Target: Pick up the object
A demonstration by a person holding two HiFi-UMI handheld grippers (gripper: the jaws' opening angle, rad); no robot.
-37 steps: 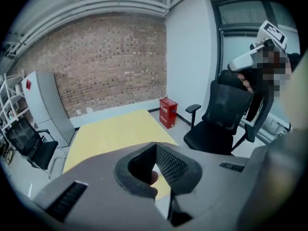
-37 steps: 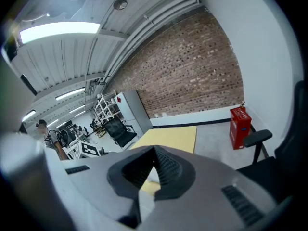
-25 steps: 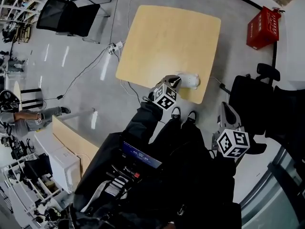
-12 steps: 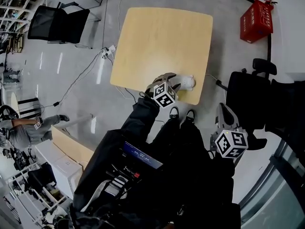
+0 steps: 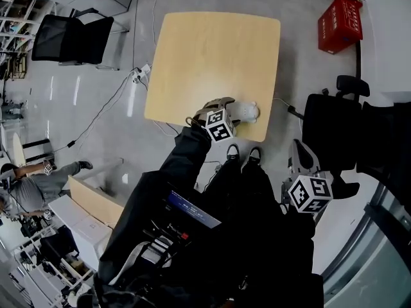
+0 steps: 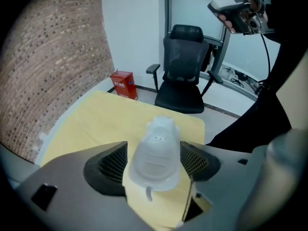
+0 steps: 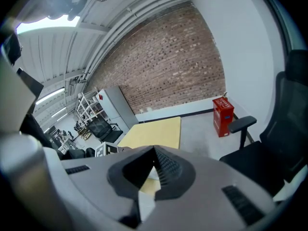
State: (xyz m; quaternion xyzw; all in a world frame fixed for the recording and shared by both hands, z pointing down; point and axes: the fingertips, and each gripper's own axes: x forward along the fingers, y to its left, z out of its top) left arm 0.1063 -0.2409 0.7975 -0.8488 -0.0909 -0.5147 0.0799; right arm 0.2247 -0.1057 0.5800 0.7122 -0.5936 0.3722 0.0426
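A small white plastic animal figure (image 6: 156, 153) stands on the yellow table (image 6: 106, 119) near its front edge, and the head view shows the figure (image 5: 247, 112) there too. My left gripper (image 6: 154, 163) straddles it. Its jaws are opening, with one mesh pad close on each side of the figure and neither visibly pressing. In the head view the left gripper (image 5: 230, 106) reaches from the table's near edge. My right gripper (image 5: 302, 151) hangs low beside the person's legs, away from the table. In its own view the right gripper (image 7: 154, 163) has its jaws together with nothing between them.
A black office chair (image 5: 331, 130) stands just right of the table (image 5: 212, 50). A red box (image 5: 339, 23) sits on the floor at the far right. Another black chair (image 5: 70, 37) is at the far left. A power strip and cable (image 5: 138, 76) lie on the floor left of the table.
The head view has drifted, so the table sits a little higher and further left in the picture. My left gripper has stayed at the white figure. The right gripper has barely moved.
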